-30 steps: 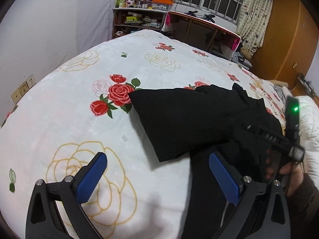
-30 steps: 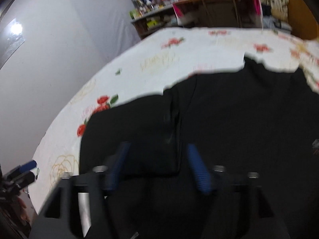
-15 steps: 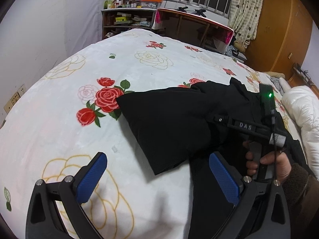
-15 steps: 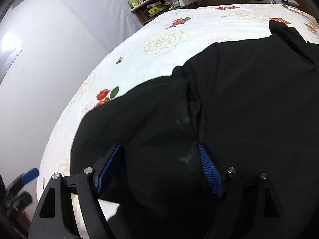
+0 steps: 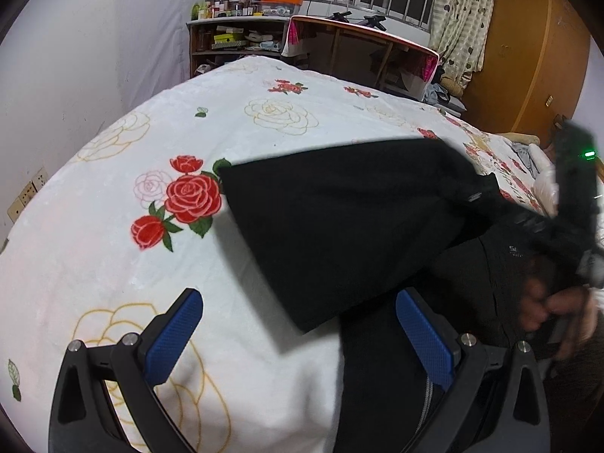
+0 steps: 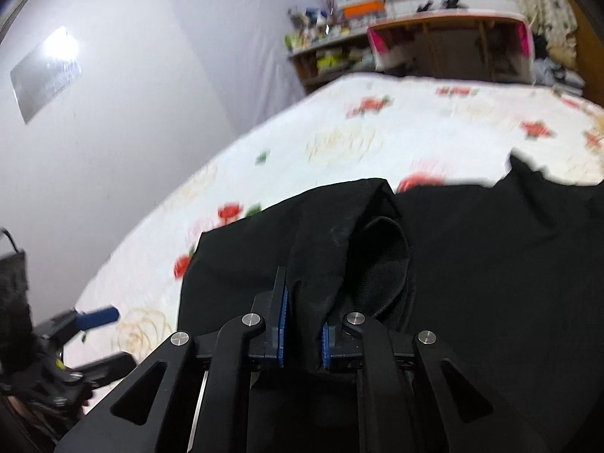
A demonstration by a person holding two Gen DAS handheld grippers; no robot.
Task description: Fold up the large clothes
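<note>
Your right gripper (image 6: 302, 324) jaws are closing, pinching the black jacket's (image 5: 339, 226) sleeve; your left gripper (image 5: 298, 339) jaws stand spread, empty.

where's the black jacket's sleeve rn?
The sleeve lies across the floral bedspread at centre of the left wrist view, its free end beside the red roses. Its other end is bunched in the closing right gripper.

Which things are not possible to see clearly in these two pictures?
- Right gripper: jaws closing on black garment fold; grip depth hidden by cloth.
- Garment's lower part: cut off by bottom edge, both views.
- Shelf items: blurred, right wrist view.
- Person's hand: motion-blurred, left wrist view.
</note>
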